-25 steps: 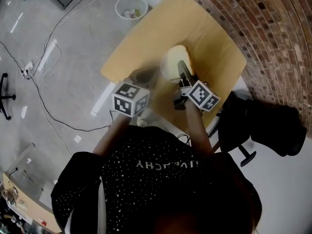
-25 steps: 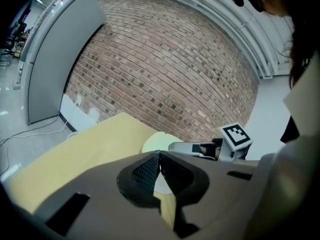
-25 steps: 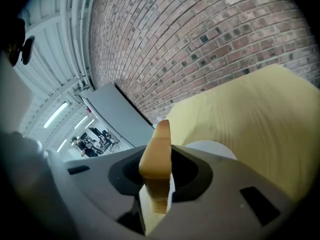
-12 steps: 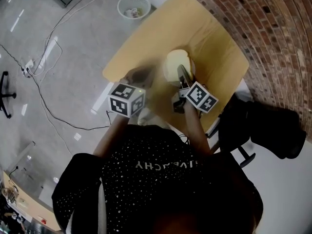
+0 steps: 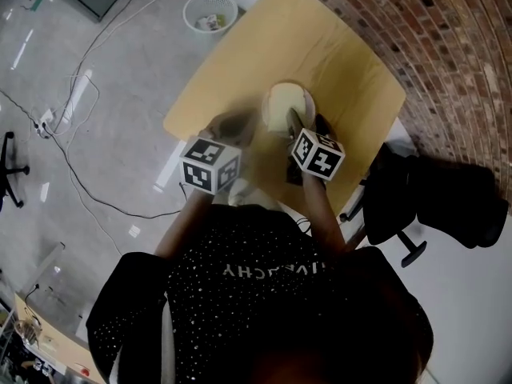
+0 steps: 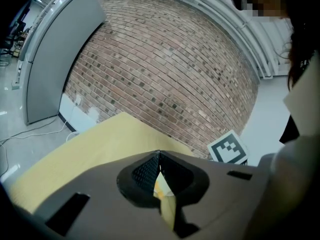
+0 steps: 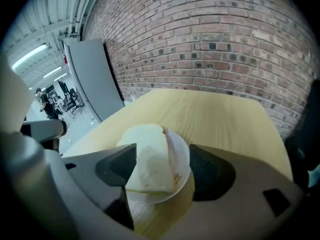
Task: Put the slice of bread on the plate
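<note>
A white slice of bread (image 7: 149, 156) rests on the small white plate (image 7: 184, 154), tilted against the left jaw. My right gripper (image 7: 162, 155) reaches down over the plate, and its jaws are opening with the bread between them, the right pad well apart from it. In the head view the plate (image 5: 300, 96) sits mid-table with the right gripper (image 5: 302, 126) at its near edge. The left gripper (image 6: 159, 156) hovers shut over the wooden table (image 6: 100, 139) with nothing in it, and in the head view it (image 5: 226, 126) is left of the plate.
A brick wall (image 7: 225, 39) runs behind the table. On the floor are a white waste basket (image 5: 210, 10) at the table's far corner and cables (image 5: 80, 174) to the left. A black chair (image 5: 448, 206) stands at the right.
The right gripper has sunk toward the plate and rolled. The bread, earlier held upright above the plate, now lies on it and the jaws have parted. The left gripper has stayed put.
</note>
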A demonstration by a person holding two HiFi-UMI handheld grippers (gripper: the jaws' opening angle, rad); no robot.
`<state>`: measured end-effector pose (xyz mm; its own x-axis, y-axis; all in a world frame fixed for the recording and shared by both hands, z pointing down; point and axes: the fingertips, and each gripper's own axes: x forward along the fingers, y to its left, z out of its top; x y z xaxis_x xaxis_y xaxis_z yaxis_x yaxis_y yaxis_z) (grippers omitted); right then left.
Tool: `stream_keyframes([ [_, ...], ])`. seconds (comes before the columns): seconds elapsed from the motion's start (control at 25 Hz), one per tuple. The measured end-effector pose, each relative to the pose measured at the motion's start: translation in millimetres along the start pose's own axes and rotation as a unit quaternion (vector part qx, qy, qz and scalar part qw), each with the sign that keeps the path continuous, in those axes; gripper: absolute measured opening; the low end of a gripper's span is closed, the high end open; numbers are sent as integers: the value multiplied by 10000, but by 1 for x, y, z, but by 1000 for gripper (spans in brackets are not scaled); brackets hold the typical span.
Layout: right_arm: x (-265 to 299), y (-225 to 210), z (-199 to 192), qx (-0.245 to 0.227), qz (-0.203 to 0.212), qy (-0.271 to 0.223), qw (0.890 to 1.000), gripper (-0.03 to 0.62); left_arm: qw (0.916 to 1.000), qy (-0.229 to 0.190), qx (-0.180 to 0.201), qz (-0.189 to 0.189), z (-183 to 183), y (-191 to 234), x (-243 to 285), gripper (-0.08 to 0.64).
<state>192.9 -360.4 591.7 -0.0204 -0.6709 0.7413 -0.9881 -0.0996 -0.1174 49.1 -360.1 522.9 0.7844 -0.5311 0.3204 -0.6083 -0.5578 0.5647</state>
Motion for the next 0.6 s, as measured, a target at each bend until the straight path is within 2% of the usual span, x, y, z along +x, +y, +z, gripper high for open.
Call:
stream_keyframes([
  [0.16,-9,-19,3,-24,-328,-151,9993,316,9999,31,75,-77,-3,-6,0,11],
  [0.32,-27,-21,8,121,-378,-516,9979,316,9997,102,178,-122,-6,-12,-1,11],
  [0.4,-40,-18,10,218,-169,-721,9970,314,9994,127,277,-134,-5,-20,-1,11],
  [0.48,-55,-9,12,276,309,-941,9947,314,9988,155,444,-120,-4,-30,0,11],
  [0.6,-81,7,20,244,980,-1353,9856,301,9971,137,730,-176,0,-49,0,11],
])
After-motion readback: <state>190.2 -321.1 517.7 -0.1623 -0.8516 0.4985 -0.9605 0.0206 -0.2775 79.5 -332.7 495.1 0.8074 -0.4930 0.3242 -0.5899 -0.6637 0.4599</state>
